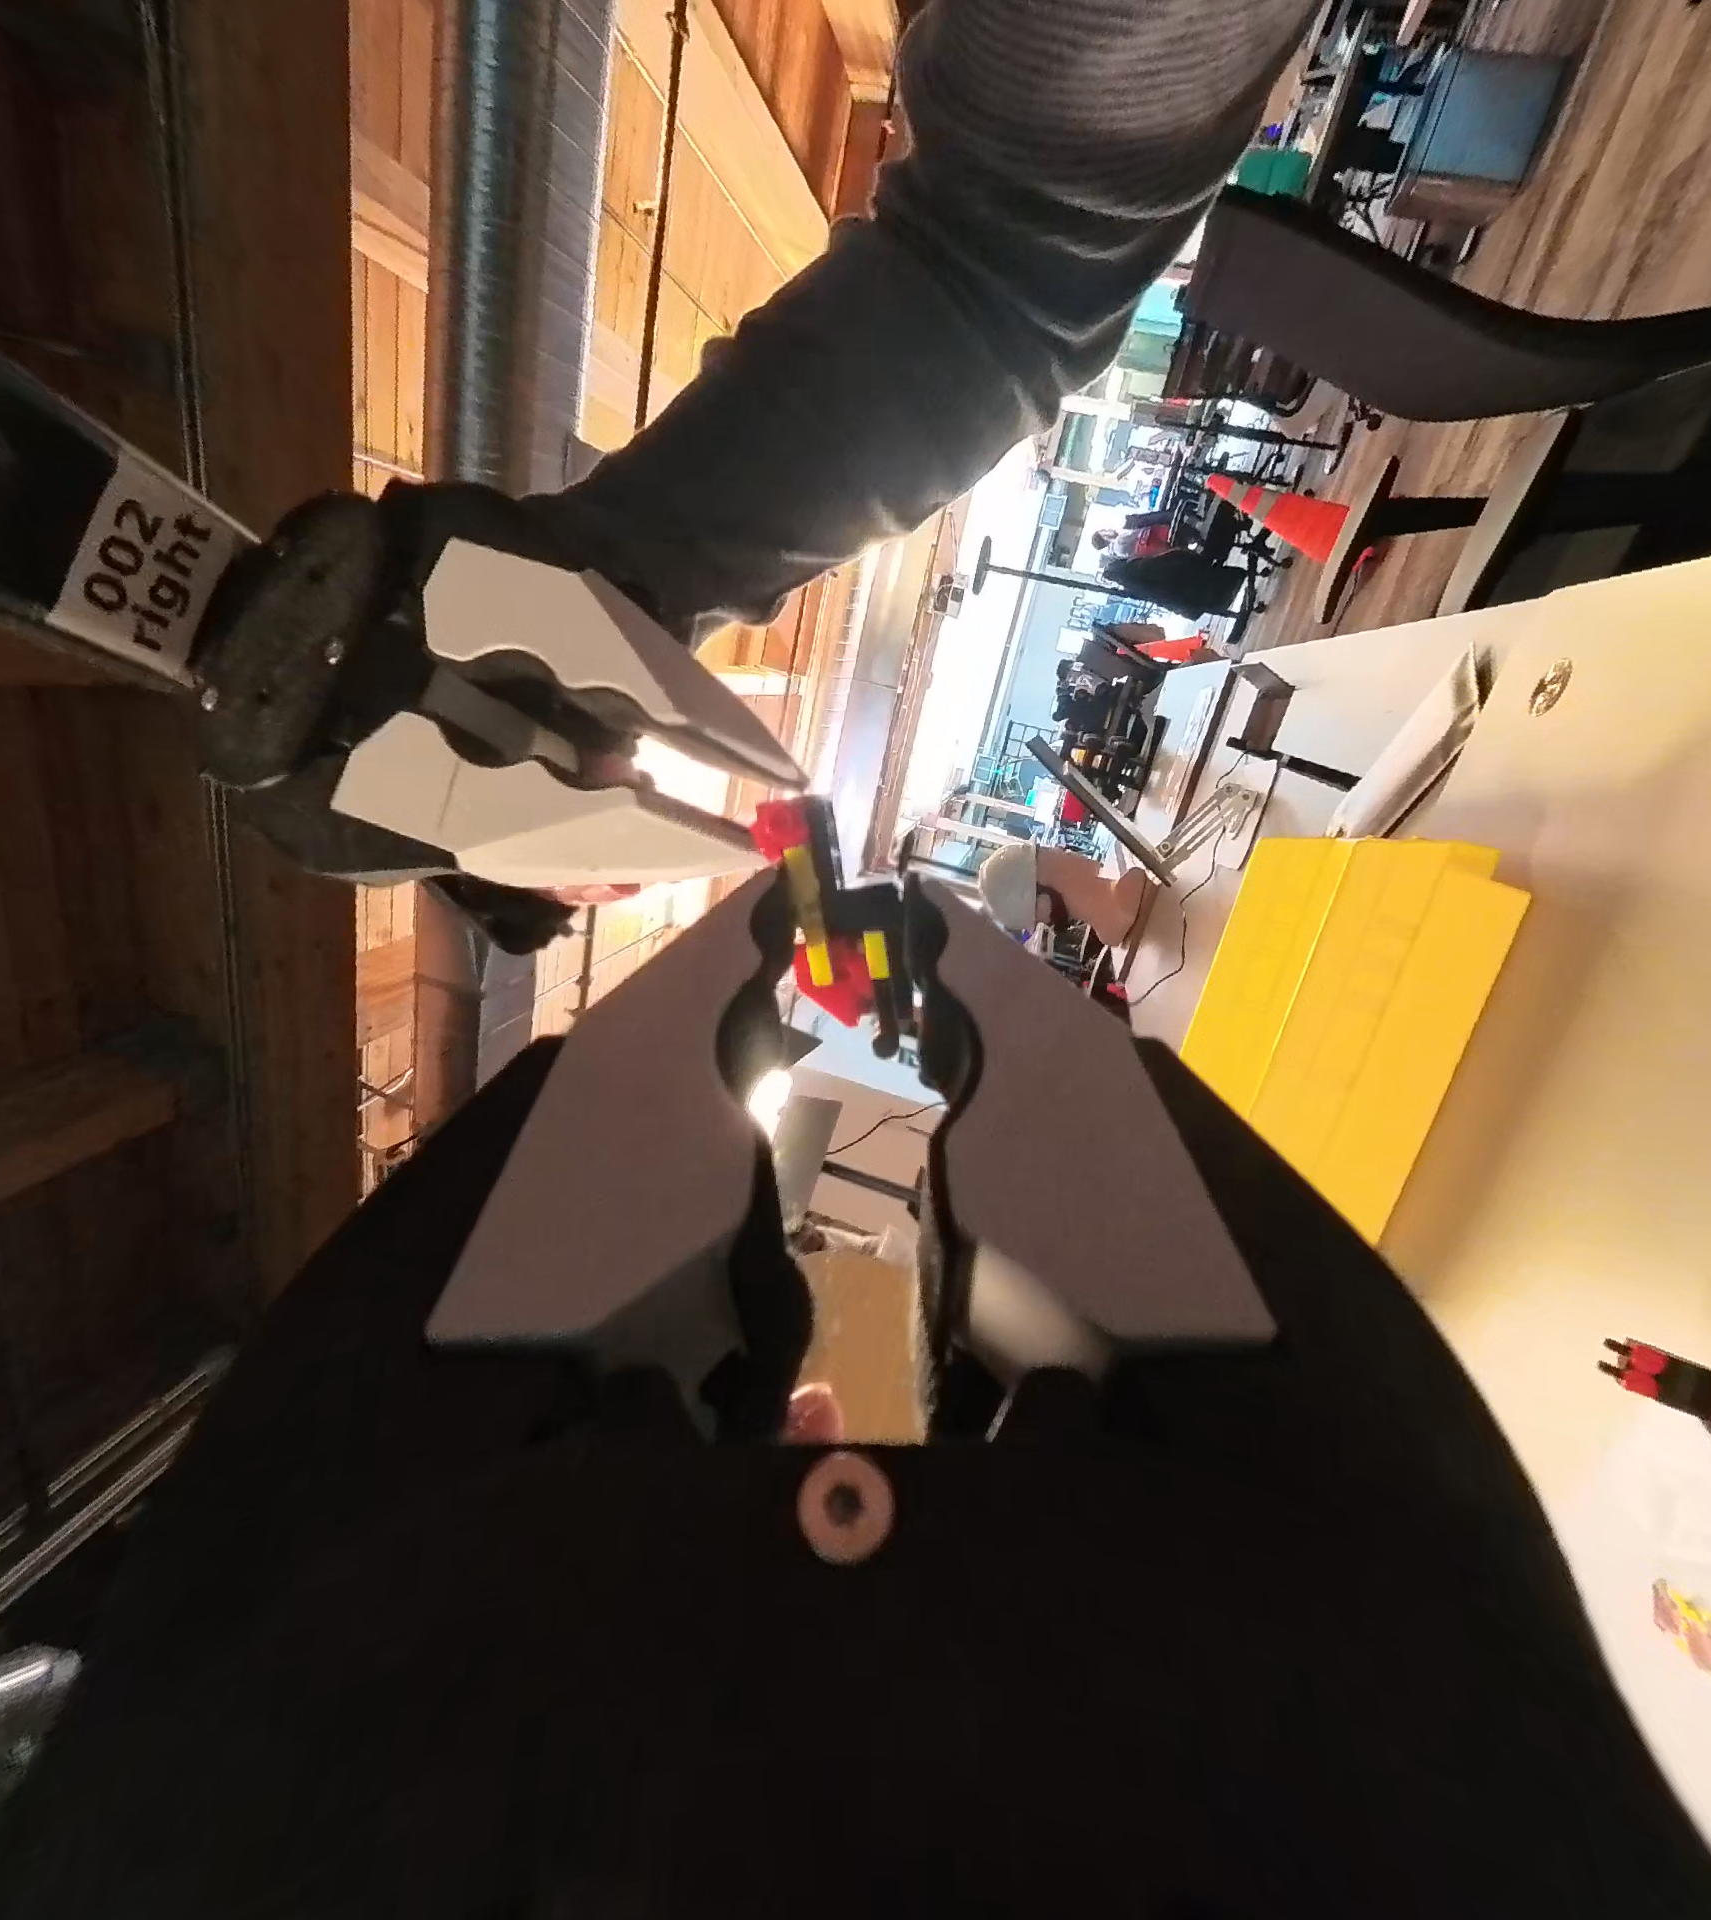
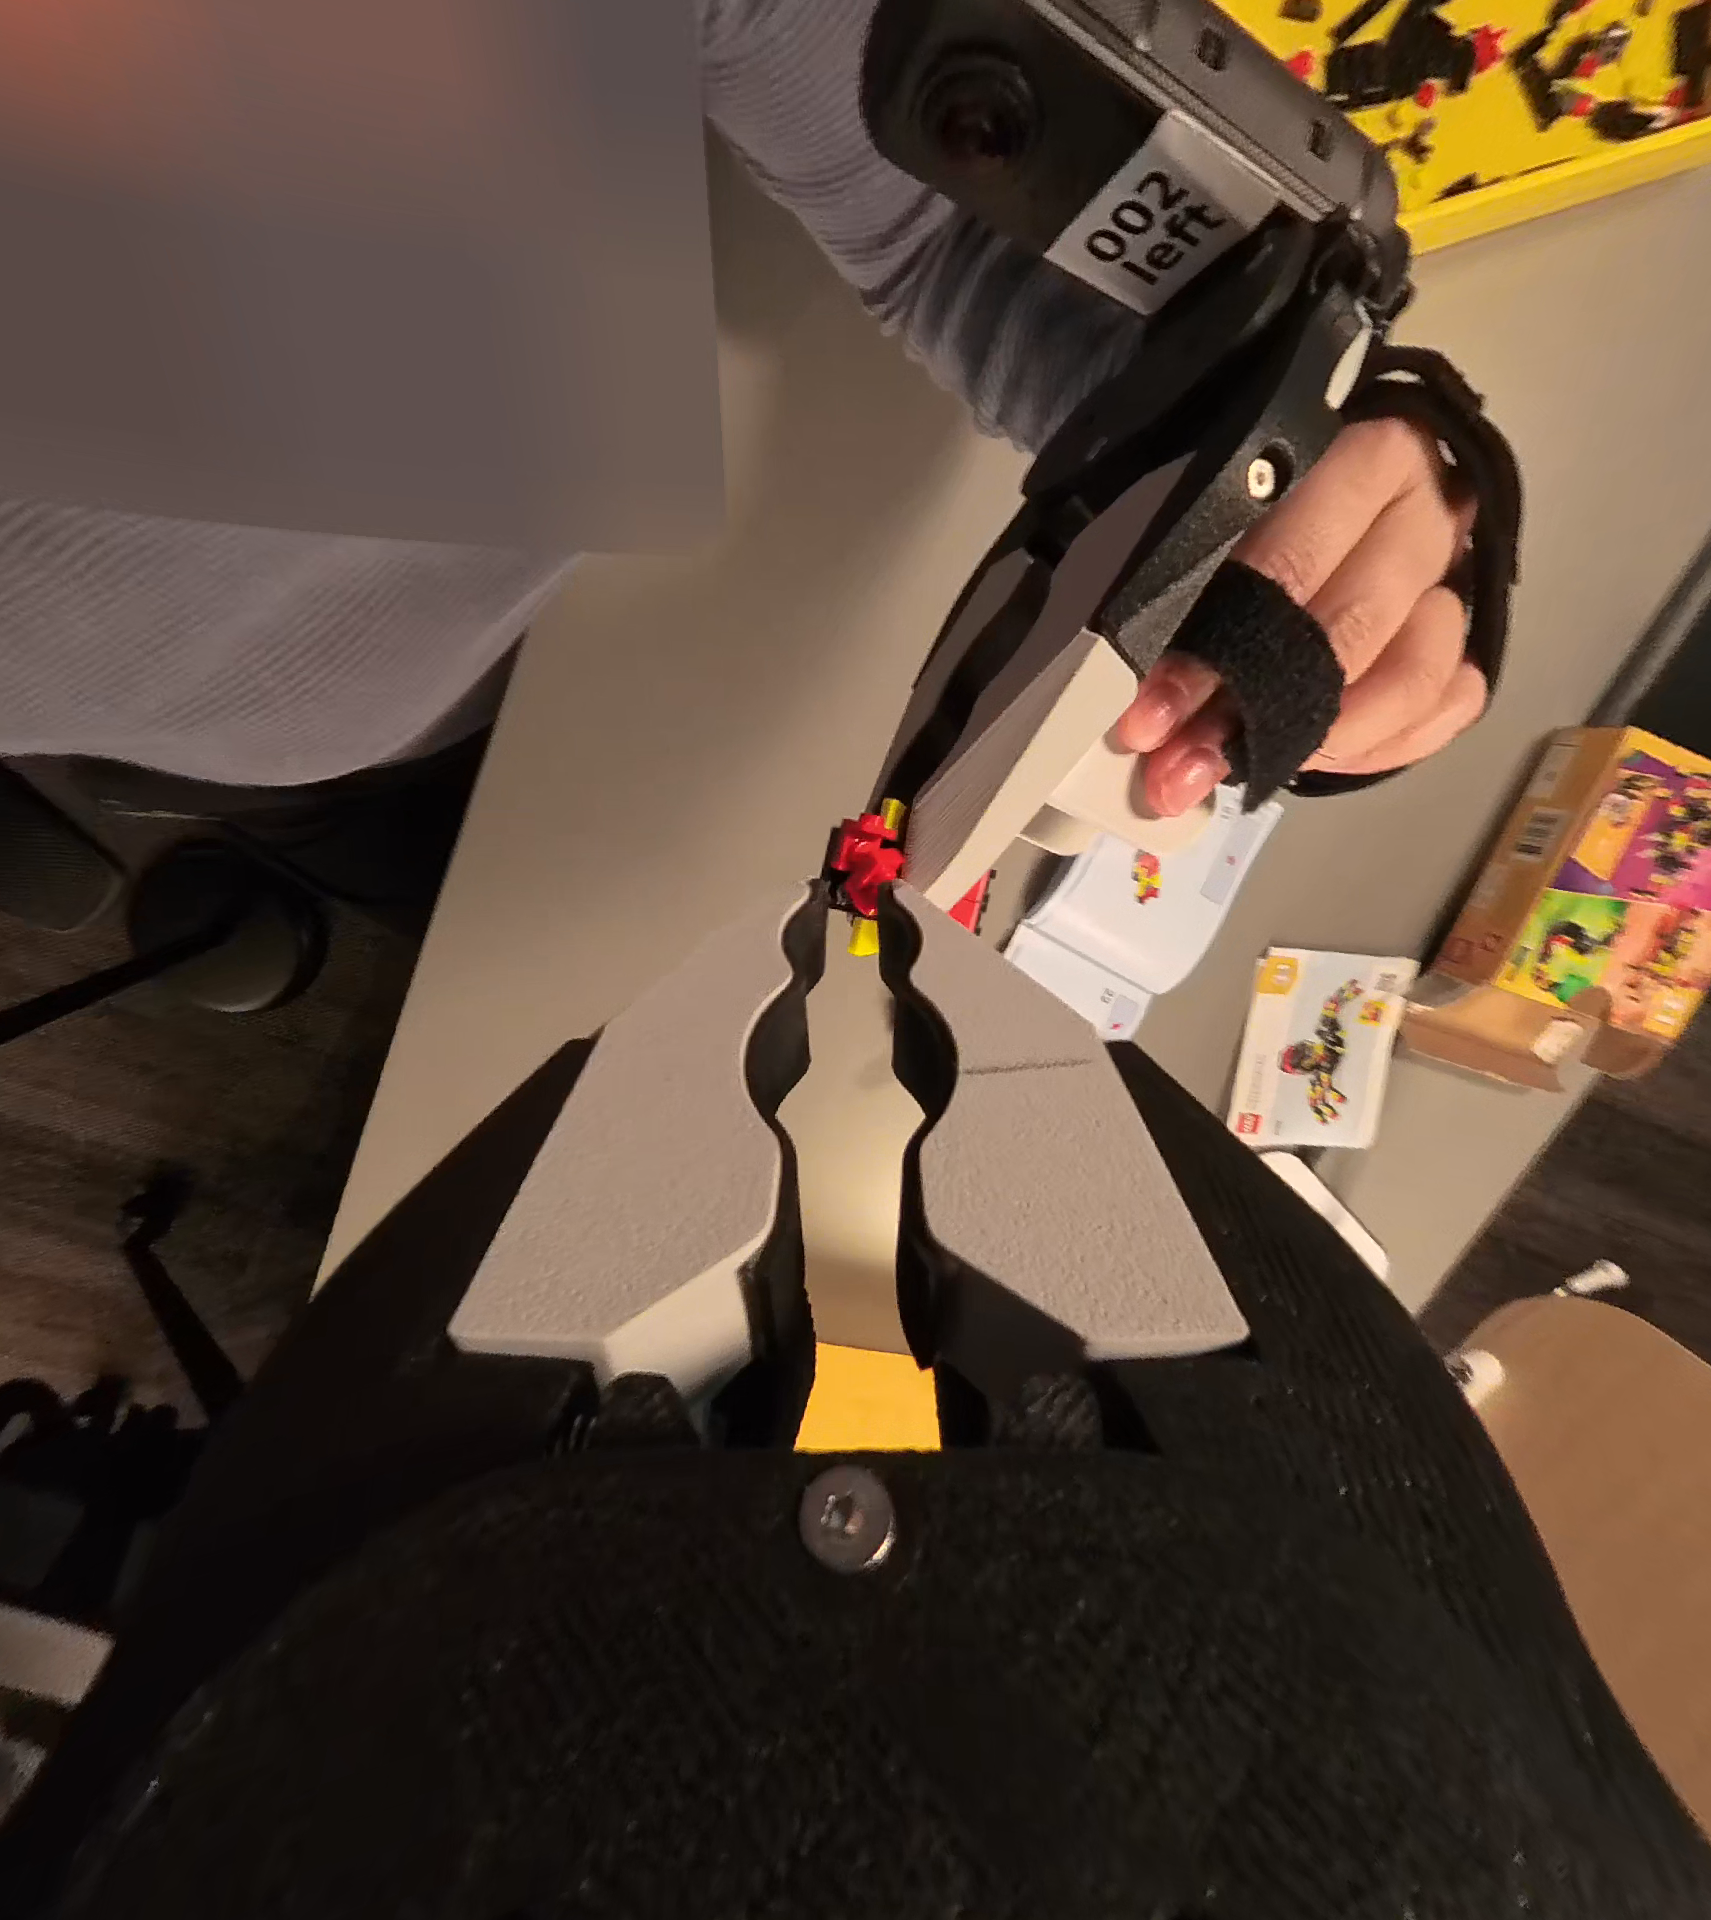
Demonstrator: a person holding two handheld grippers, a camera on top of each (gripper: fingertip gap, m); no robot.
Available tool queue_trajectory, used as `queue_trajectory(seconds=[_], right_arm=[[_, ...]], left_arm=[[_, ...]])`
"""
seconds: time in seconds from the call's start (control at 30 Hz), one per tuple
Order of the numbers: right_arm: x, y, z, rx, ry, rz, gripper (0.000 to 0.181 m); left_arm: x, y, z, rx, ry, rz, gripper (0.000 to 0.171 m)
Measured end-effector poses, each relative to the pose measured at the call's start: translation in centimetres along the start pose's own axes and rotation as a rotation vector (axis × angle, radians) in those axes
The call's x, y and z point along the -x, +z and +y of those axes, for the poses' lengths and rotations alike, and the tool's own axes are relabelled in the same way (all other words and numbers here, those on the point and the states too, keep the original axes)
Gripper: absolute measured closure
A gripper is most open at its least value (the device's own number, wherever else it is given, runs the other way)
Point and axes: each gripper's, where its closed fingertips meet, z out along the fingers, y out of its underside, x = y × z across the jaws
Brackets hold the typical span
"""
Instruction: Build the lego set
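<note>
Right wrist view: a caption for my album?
Two handheld tools pinch one small red-yellow-black lego piece between them.

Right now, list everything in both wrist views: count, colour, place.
Lego assembly: one, red, yellow and black, held in the air between both grippers.
Second lego piece: one, black, red and yellow, lying on the table.
Table: one, pale cream.
Yellow tray: one, on the table; loose black and red pieces inside.
Instruction booklets: two, white, on the table, one open.
Set box: one, multicoloured, by the booklets.
Traffic cone: one, orange, far background.
Left gripper: fingers closed on the assembly.
Right gripper: fingers closed on the assembly.
Hand: one, strapped to the left gripper.
</note>
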Motion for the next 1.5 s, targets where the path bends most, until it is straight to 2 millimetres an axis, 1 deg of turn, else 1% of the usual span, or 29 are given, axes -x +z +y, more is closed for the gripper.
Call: queue_trajectory(seconds=[0.13,0.47,0.6,0.67,0.8,0.93,1.2,1.4,1.5], right_arm=[[-0.4,0.1,0.2,0.012,-0.004,0.058,0.177],[-1.3,-0.3,0.4,0.096,-0.17,0.297,0.181],[-1.3,-0.2,0.5,0.124,-0.207,0.356,0.181],[-1.2,-0.1,0.4,0.112,-0.191,0.353,0.181],[-1.1,0.0,0.3,0.071,-0.094,0.329,0.176],[-1.6,-0.1,0.5,0.046,-0.024,0.357,0.176],[-1.2,0.3,0.6,0.019,0.036,0.313,0.177],[-1.2,0.5,0.6,-0.035,0.175,0.267,0.179],[-1.4,0.5,0.9,-0.029,0.175,0.299,0.179]], left_arm=[[0.0,0.0,0.3,0.025,0.024,0.004,0.152],[0.2,-0.3,1.0,0.055,0.025,0.007,0.152],[0.2,-0.3,1.1,0.063,0.029,0.012,0.152],[0.2,-0.3,1.1,0.067,0.034,0.01,0.152],[0.2,-0.3,1.5,0.092,0.059,0.005,0.152],[0.2,-0.2,1.6,0.107,0.077,0.005,0.151],[0.0,-0.2,1.5,0.117,0.101,0.016,0.151],[-0.1,-0.2,1.5,0.128,0.123,0.025,0.151],[-0.1,-0.2,1.9,0.151,0.134,0.024,0.151]])
